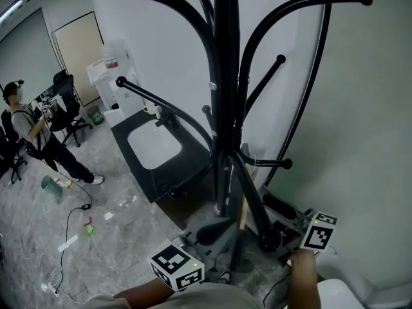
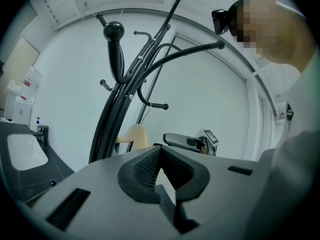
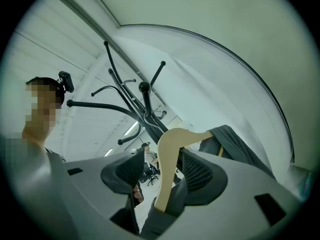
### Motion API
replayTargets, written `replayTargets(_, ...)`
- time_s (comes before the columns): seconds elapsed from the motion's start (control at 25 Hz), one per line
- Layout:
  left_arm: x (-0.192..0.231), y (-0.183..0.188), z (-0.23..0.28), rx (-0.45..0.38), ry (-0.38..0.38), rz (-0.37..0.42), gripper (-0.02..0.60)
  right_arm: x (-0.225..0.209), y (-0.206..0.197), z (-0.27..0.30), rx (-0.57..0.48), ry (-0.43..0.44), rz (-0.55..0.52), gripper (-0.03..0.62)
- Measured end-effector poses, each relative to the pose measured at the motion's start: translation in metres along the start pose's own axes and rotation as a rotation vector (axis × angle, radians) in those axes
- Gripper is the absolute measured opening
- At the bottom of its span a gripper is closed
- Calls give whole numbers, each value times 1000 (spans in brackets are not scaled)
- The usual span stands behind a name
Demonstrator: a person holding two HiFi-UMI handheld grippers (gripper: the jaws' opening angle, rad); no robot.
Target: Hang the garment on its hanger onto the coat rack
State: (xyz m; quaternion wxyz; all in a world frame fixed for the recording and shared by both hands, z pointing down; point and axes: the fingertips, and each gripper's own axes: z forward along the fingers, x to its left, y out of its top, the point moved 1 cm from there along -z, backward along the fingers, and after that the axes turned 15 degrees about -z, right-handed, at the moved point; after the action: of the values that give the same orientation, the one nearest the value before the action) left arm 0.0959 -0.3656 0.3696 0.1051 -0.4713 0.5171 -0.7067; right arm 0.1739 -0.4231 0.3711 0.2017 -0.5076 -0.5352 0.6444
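**Garment on its wooden hanger at the foot of the black coat rack, right gripper open around the hanger**

The coat rack (image 1: pixel 222 108) stands against the white wall, its curved arms spreading overhead, with a white sink (image 1: pixel 154 145) in a dark counter beside it and a person (image 1: pixel 38 140) far off across the room. The grey garment (image 3: pixel 235 144) hangs low by the rack's pole on the hanger (image 3: pixel 170 164), whose wire hook runs up towards a low peg of the rack. The right gripper (image 3: pixel 162 154) has its fingers spread wide. The hanger's wooden shoulder stands between them, close against the right-hand pad and clear of the other. The left gripper (image 2: pixel 160 149) is low beside the rack, with its fingers pressed together on nothing.
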Motion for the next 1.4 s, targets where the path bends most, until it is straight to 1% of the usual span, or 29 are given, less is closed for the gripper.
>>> replayTargets(0.16,-4,0,2,5,-10,5,6,6,4,-6,-32,-8,-2,213)
replayTargets(0.2,-6,0,2,7,-15,7,6,8,5,-7,-41,-15,-6,196)
replayTargets(0.24,-7,0,3,8,-18,9,6,11,6,-9,-49,-26,-12,154)
replayTargets(0.36,-10,-2,2,12,-21,14,6,21,4,-14,-58,-71,-42,75)
replayTargets(0.44,-11,-1,2,17,-20,22,6,29,2,-16,-52,-111,-80,52)
replayTargets(0.6,-13,2,2,19,-18,41,6,49,-8,-18,8,-176,-217,17)
replayTargets(0.72,-14,1,1,24,-14,47,6,59,-18,-16,46,-185,-269,17)
replayTargets(0.92,-15,-2,-4,27,-12,54,6,67,-23,-15,47,-192,-297,15)
replayTargets(1.12,-15,0,-8,24,-13,55,6,71,-21,-16,25,-186,-281,15)
replayTargets(1.4,-15,-1,-11,21,-15,51,6,70,-22,-15,23,-181,-267,15)
